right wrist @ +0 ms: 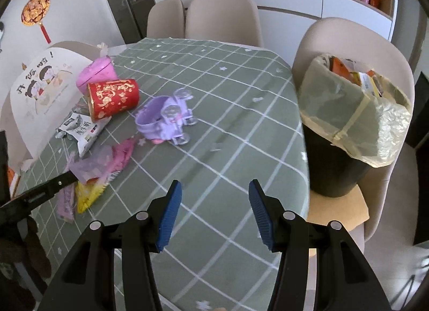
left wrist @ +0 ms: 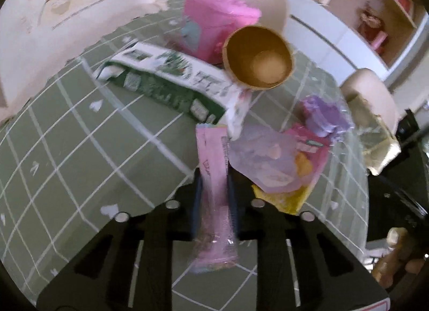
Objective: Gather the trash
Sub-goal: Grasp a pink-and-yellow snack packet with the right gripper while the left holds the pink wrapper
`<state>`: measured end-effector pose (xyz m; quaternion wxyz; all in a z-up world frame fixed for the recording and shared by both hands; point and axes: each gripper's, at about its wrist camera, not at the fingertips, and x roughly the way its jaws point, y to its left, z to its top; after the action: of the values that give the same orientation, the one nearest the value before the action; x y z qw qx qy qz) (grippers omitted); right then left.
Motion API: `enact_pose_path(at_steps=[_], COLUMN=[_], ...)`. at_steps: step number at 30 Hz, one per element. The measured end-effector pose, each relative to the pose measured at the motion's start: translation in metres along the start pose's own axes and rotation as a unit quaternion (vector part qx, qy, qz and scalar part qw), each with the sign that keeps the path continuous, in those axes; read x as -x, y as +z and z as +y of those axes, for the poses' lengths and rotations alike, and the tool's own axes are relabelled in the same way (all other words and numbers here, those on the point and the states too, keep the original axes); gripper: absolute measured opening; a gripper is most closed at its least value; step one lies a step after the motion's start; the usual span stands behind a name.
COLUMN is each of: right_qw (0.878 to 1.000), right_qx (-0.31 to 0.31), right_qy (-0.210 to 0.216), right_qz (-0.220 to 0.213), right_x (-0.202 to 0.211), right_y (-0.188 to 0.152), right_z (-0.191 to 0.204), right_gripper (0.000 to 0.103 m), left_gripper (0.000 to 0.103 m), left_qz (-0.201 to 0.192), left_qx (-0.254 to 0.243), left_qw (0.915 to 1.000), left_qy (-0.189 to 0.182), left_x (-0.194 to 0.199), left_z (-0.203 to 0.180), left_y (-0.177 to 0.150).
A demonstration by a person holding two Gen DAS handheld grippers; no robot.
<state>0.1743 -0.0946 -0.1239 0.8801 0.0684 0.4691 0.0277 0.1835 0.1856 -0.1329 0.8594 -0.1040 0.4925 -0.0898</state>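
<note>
Trash mostly waits on the bench; we judge the job partly done, since the lined bin on the chair at two o'clock already holds scraps. Our left tool is clenched on a pink wrapper. Our right tool hangs released, grasping nothing. Left at ten o'clock: red cup, purple toy, carton, torn bags

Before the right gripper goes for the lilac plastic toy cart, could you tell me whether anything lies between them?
Nothing visible does: only bare green checked tablecloth lies between the open right gripper and the lilac plastic toy cart.
</note>
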Motion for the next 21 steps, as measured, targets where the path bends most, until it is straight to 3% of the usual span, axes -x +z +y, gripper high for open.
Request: enact_pose_path(at_steps=[5, 9, 15, 18, 21], right_qw=[0.999, 0.997, 1.000, 0.999, 0.999], right_qx=[0.025, 0.069, 0.006, 0.004, 0.006], right_qy=[0.026, 0.018, 0.028, 0.020, 0.035], right_qz=[0.011, 0.034, -0.009, -0.028, -0.013], right_x=[-0.013, -0.031, -0.027, -0.021, -0.026], right_y=[-0.005, -0.004, 0.015, 0.021, 0.022], right_z=[0.046, 0.082, 0.089, 0.094, 0.097], right_gripper=[0.049, 0.049, 0.049, 0.049, 0.049], left_gripper=[0.013, 0.013, 0.014, 0.014, 0.015], left_qz=[-0.021, -0.016, -0.033, -0.029, -0.027], left_qx=[-0.016, -0.025, -0.008, 0.007, 0.027], left_qw=[0.9991, 0.9988, 0.9986, 0.9988, 0.9985], left_qy=[-0.032, -0.039, -0.041, -0.039, -0.040], left_x=[0.021, 0.035, 0.047, 0.045, 0.044], left_z=[0.010, 0.024, 0.042, 0.054, 0.067], left_y=[0.010, 0.015, 0.012, 0.011, 0.008])
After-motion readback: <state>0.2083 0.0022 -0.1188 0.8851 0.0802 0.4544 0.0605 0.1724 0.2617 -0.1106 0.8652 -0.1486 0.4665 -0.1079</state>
